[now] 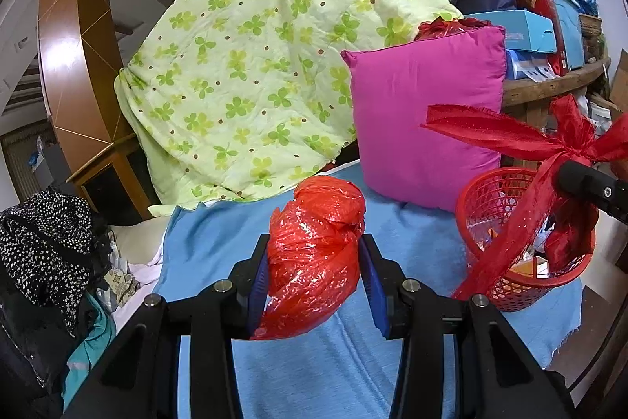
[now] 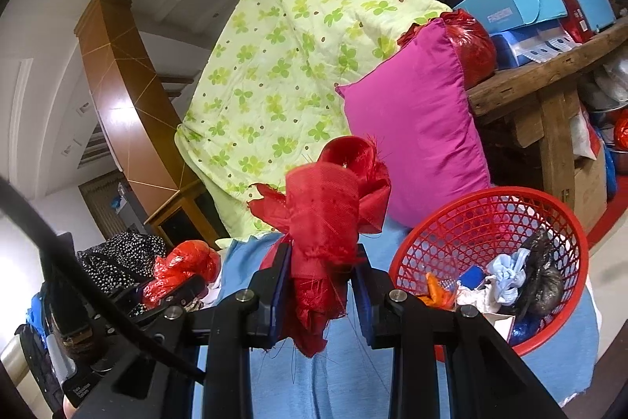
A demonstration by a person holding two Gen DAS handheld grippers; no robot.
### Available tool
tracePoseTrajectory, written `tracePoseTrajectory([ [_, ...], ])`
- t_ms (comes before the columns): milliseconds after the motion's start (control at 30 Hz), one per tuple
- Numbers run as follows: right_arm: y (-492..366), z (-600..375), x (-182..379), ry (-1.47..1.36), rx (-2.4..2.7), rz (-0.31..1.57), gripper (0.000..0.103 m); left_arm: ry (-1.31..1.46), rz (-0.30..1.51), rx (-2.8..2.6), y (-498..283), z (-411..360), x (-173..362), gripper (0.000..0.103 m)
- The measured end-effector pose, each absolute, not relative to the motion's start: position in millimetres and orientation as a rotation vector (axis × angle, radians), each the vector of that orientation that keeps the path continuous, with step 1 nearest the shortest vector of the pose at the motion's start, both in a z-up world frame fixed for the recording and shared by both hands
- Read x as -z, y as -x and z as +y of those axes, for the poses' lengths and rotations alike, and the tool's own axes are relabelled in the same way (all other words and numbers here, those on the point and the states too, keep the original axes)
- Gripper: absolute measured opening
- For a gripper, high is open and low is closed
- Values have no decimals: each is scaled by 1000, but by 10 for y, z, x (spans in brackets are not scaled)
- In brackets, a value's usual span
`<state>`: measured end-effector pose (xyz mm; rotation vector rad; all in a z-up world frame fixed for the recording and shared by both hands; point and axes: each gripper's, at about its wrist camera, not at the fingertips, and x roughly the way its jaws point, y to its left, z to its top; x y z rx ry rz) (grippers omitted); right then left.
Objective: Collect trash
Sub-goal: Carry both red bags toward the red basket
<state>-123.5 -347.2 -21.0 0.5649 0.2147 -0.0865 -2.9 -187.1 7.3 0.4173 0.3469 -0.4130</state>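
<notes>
Centrally in the left wrist view, your left gripper (image 1: 314, 273) angles gently downward, its blue pads pinching a crumpled, glossy red plastic bag (image 1: 314, 254) above the smooth blue cloth (image 1: 345, 360). Your right gripper (image 2: 324, 289), pointing closer to level, clamps a frayed red fabric ribbon (image 2: 329, 222) whose gauzy, knotted loops bunch above the pads and trail below them. At lower right of the right wrist view, the round red mesh basket (image 2: 451, 222) of rigid plastic lattice already holds crumpled scraps. Behind, toward the upper frame, a plump magenta pillow (image 2: 416, 136) leans against a wrinkled clover-print quilt (image 2: 274, 65).
</notes>
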Motion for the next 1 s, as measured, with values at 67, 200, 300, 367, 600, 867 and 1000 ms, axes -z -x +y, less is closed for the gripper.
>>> tracePoseTrajectory([
  [67, 1252, -3492, 207, -564, 90, 212, 32, -415, 350, 419, 34, -1895, -77, 45],
  [200, 1290, -3520, 193, -566, 99, 205, 32, -420, 347, 430, 56, -1941, -87, 45],
  [300, 1324, -3535, 188, -567, 108, 200, 32, -421, 346, 439, 74, -1977, -91, 45],
  [367, 1339, -3552, 187, -566, 111, 199, 32, -422, 345, 444, 82, -1998, -94, 46],
  [600, 1405, -3595, 174, -555, 128, 191, 32, -420, 347, 466, 96, -2073, -110, 46],
  [867, 1483, -3668, 170, -563, 147, 178, 32, -435, 335, 491, 146, -2173, -134, 46],
  [1000, 1518, -3701, 178, -572, 155, 174, 32, -437, 334, 507, 158, -2213, -146, 46],
])
